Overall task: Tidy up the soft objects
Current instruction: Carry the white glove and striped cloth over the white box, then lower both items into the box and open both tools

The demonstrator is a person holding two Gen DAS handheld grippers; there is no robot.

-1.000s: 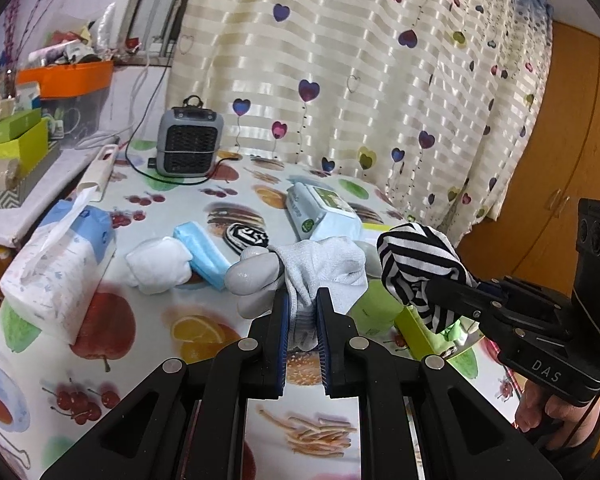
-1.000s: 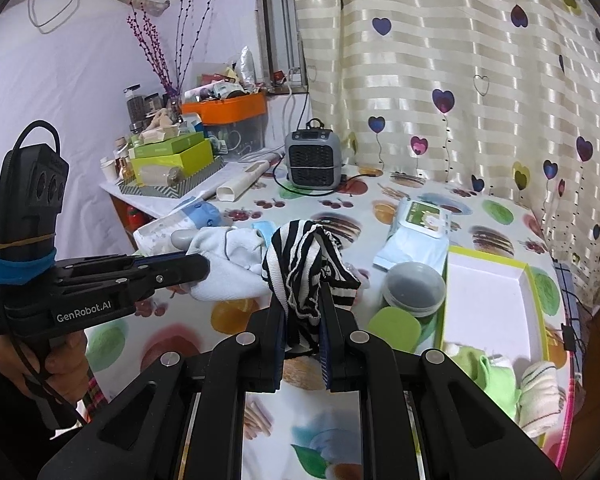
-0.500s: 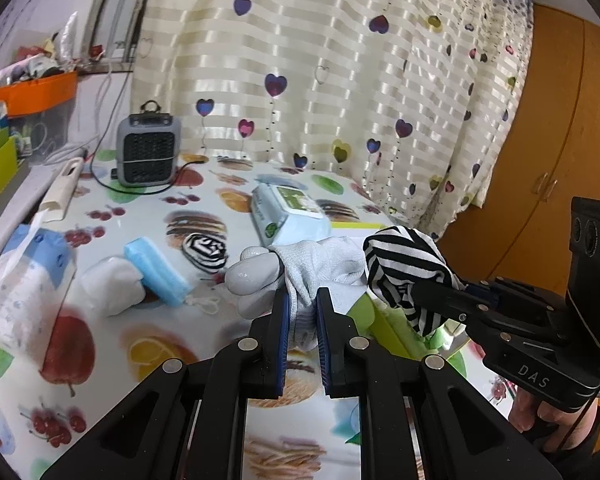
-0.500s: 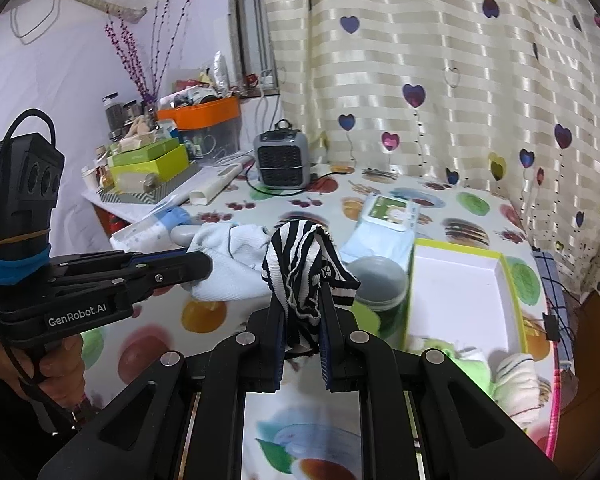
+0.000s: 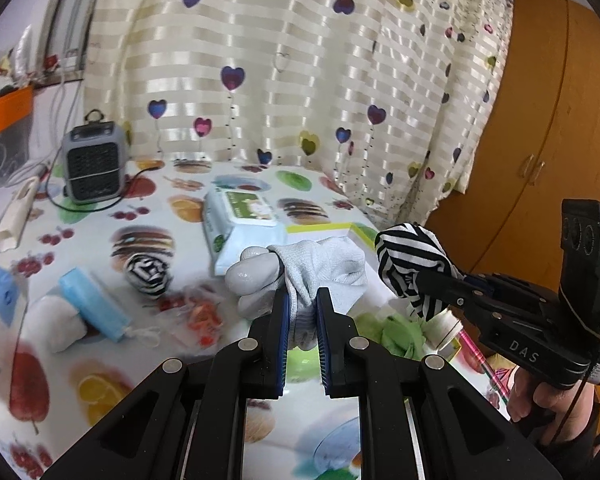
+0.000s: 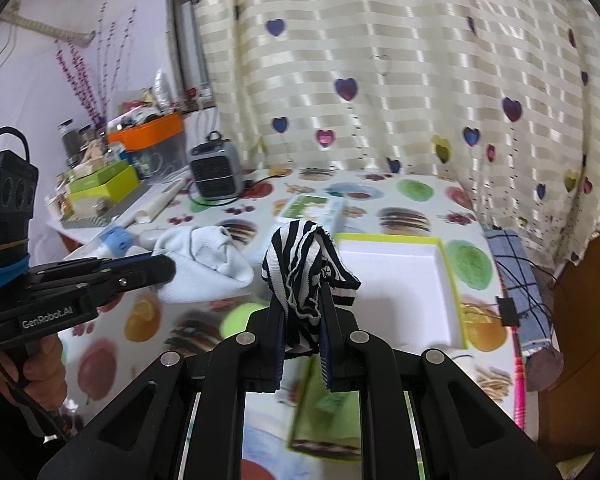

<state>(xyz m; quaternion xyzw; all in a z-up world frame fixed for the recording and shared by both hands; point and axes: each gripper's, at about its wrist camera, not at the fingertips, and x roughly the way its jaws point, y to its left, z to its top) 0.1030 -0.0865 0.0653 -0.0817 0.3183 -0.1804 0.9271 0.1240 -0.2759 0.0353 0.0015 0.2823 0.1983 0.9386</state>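
The table (image 6: 400, 200), under a fruit-print cloth, carries a white tray (image 6: 396, 280) with a yellow-green rim at its right side, seen at 2 o'clock from the right wrist camera; its floor looks bare at the far end. This seems the place for the soft things, so both loads should travel over its rim before anything lets go.

The left hand-held gripper (image 5: 302, 312) is clenched on a white glove (image 5: 320, 268), which bunches above the jaws with grey fingertips (image 5: 256, 276) sticking out toward 9 o'clock. Those tips could snag the rim; carry the glove high and lower it inside the walls.

The right hand-held gripper (image 6: 302, 320) is clenched on a striped sock (image 6: 304, 264), draped over the jaws and clear of the table. The sock sits nearest the tray, so it is best dropped first, at the far end, leaving room for the glove beside it. Keep the two tools apart so the cloths do not tangle.
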